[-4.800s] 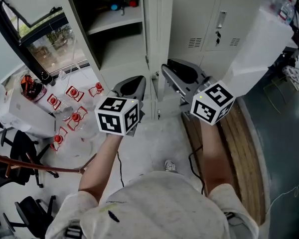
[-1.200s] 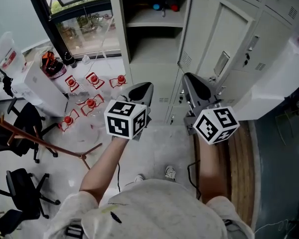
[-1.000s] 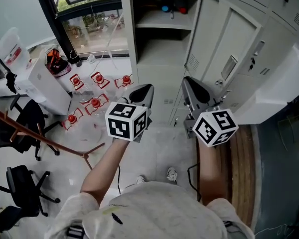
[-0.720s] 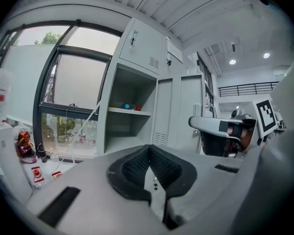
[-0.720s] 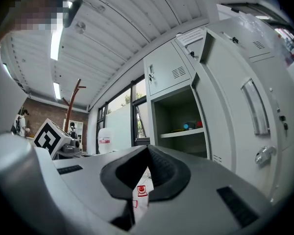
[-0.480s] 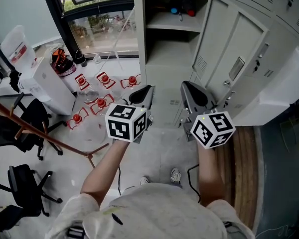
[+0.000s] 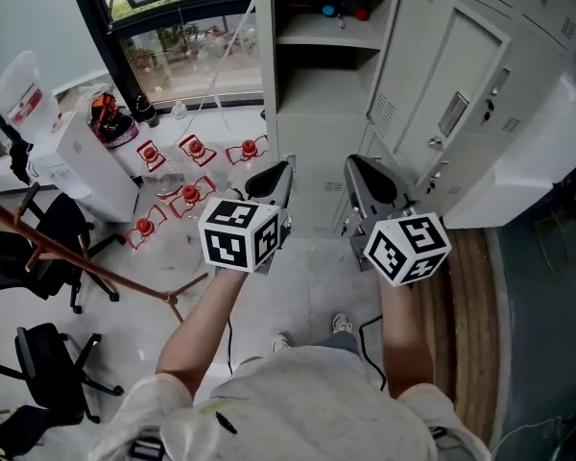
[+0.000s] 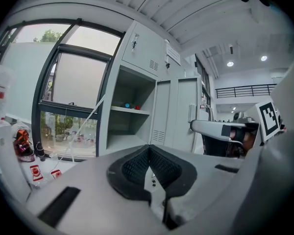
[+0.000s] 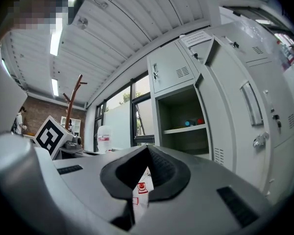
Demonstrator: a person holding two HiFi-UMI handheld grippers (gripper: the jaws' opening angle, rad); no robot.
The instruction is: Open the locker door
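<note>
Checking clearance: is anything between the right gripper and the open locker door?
Nothing: the right gripper view shows bare space from right gripper to locker door.

shirt [image 7: 307,406]: we wear a pale grey, short-sleeved top with 1 small dark mark on the chest.
left gripper [image 7: 280,173]: we see a grey tapering shell and black ribbed pads [image 8: 134,169].
right gripper [image 7: 353,168]: we see the same grey shell and black pads [image 9: 162,173].
left cube [image 7: 235,235]: white faces, black square markers.
right cube [image 7: 407,248]: we see the same.
cable [image 7: 367,332]: thin and dark.
shoe [image 7: 342,324]: light-coloured.
</note>
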